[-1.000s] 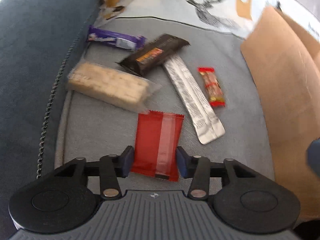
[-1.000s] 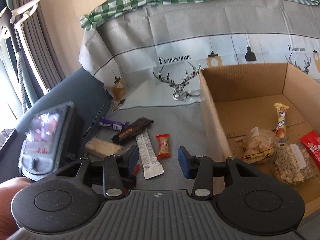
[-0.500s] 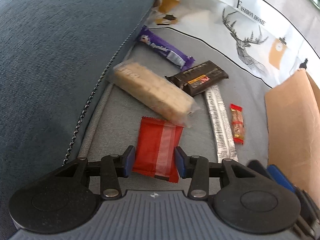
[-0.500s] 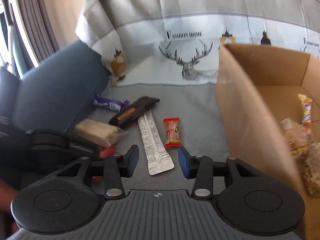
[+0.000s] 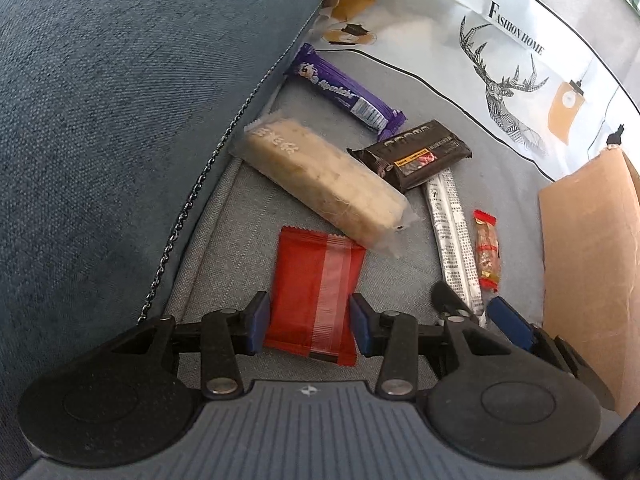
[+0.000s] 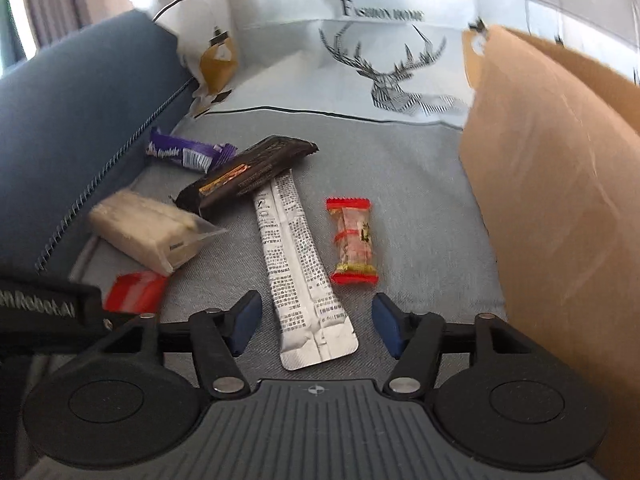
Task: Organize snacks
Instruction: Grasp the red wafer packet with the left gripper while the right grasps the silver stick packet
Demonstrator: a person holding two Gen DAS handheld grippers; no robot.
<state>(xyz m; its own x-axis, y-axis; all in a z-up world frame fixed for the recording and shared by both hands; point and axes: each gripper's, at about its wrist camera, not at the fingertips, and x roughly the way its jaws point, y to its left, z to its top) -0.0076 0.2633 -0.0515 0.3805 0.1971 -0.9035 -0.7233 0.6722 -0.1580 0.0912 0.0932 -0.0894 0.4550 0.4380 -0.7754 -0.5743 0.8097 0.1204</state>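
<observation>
We see left claw [image 5: 307,323] spread, red packet [image 5: 316,294] between its pads; right claw [image 6: 316,326] spread, silver sachet [image 6: 298,268] end between.

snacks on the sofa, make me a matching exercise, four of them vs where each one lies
Things:
1. red packet
2. purple bar
3. silver sachet
4. dark brown bar

Places:
A. nearest the blue armrest's seam, farthest back
B. between the left gripper's open fingers
C. its upper end lies over the silver sachet
D. between the right gripper's open fingers

Pairs: 1-B, 2-A, 3-D, 4-C
</observation>
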